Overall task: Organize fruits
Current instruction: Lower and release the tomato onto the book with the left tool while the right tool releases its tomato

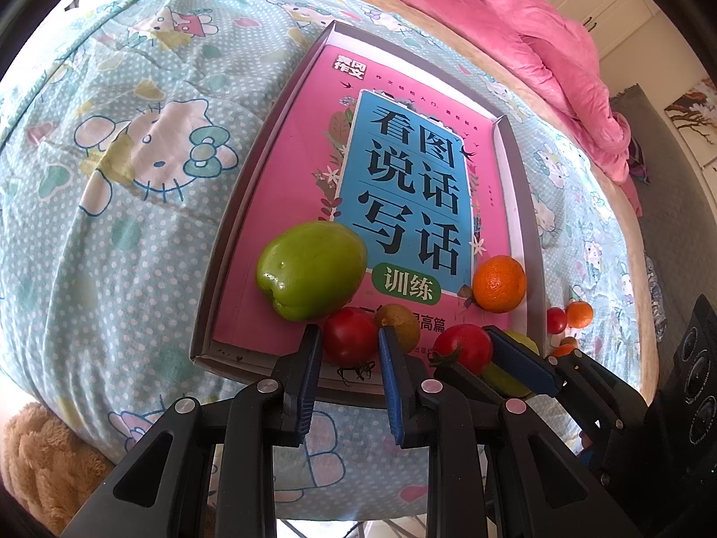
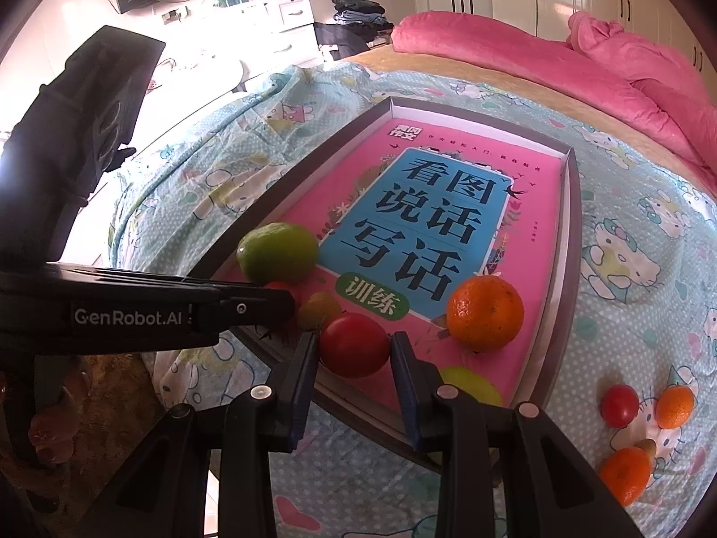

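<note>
Left gripper [image 1: 349, 340]: closed on a round red tomato [image 1: 350, 335]. Right gripper [image 2: 354, 347]: closed on a second red tomato [image 2: 354, 344], over grey shallow box [image 2: 571, 242] on bed [image 2: 650, 296].

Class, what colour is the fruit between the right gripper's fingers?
Red: the tomato, clearest in the right wrist view.

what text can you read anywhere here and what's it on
"看图说话写话" on the blue panel of the pink book lying in the tray
"训练" on the book's green oval
"黄冈作文" at the book's top corner
"GenRobot.AI" on the side of the left gripper
The small lines under the book's top edge and along its bottom are too small or hidden to read.
</note>
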Demonstrator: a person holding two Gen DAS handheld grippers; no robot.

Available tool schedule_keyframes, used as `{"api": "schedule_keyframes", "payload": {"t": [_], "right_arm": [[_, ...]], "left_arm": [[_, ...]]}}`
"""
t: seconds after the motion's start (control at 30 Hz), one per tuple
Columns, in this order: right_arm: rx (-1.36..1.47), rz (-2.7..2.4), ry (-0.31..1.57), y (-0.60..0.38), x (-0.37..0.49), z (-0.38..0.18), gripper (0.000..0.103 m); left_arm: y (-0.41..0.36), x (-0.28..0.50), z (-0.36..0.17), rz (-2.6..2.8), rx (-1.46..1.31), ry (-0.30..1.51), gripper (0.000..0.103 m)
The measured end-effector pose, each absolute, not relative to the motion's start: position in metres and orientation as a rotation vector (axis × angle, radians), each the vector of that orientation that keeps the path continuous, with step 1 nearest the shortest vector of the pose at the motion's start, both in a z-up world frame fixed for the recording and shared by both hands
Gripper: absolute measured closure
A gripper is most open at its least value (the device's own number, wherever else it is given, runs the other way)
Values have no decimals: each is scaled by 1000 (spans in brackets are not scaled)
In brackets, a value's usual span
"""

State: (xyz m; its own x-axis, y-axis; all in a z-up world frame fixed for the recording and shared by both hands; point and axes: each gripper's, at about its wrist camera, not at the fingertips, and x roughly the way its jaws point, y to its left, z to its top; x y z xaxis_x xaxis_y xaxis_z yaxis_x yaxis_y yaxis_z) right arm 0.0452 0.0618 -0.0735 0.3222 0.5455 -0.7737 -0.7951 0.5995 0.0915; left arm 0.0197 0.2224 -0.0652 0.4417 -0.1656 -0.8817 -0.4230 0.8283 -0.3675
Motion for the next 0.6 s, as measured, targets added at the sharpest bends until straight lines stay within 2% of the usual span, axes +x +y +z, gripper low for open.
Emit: {"api": "schedule_keyframes", "payload": {"t": [0.6], "right_arm": [[-345,885,896,61,44,-80,69]], "left_arm": [[222,20,-65,174,-603,1121,77]]}}
